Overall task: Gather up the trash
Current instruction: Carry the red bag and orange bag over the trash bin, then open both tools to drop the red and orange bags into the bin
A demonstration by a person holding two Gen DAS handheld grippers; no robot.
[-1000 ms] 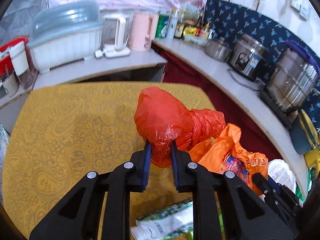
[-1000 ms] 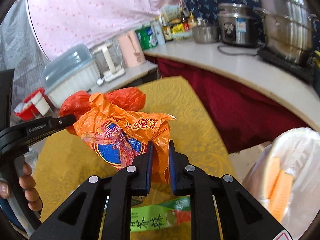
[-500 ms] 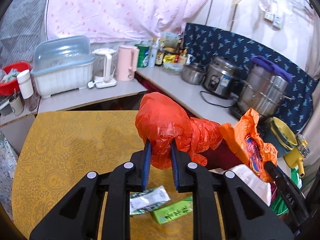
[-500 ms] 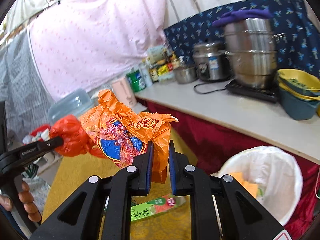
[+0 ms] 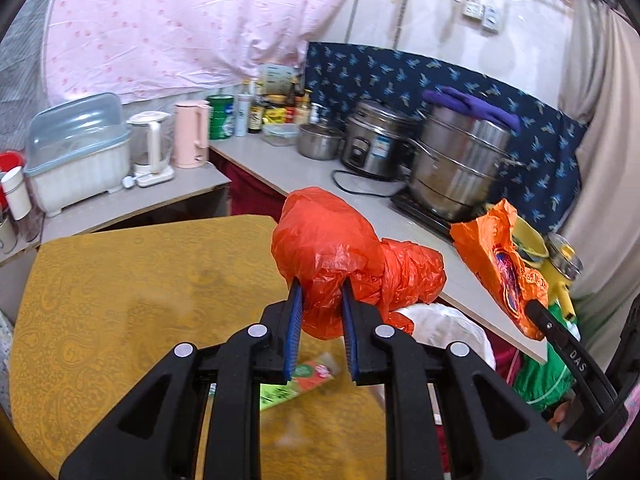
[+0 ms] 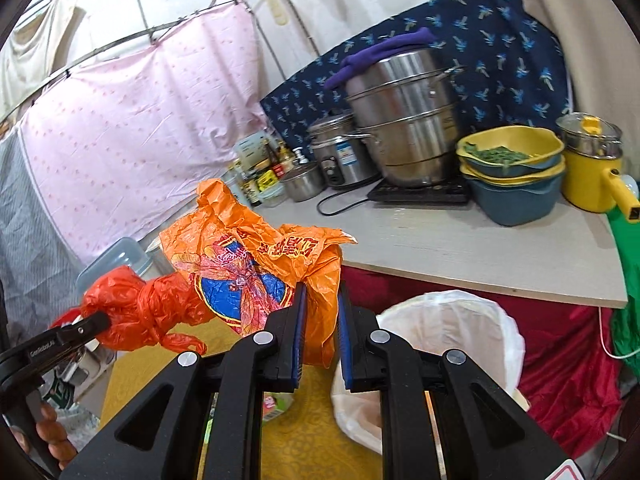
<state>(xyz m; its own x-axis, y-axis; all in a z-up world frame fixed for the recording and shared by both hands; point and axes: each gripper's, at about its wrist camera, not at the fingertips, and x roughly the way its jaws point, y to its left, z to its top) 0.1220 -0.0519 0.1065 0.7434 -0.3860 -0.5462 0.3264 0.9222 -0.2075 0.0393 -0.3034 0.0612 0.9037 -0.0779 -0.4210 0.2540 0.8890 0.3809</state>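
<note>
The left gripper (image 5: 320,304) is pinching a crumpled red plastic bag (image 5: 340,252); the right gripper (image 6: 320,312) is squeezing a crinkly orange printed bag (image 6: 256,256). Both are hanging above the white-lined bin (image 6: 452,320). They look light, soft and slippery, so bunched folds are the best place to grab.

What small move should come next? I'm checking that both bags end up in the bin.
Probably carry both a little further until they hang over the white-lined trash bin, then open. The left gripper is shut on the crumpled red plastic bag and the right gripper on the printed orange plastic bag; the bin's mouth sits below and right of them.
</note>
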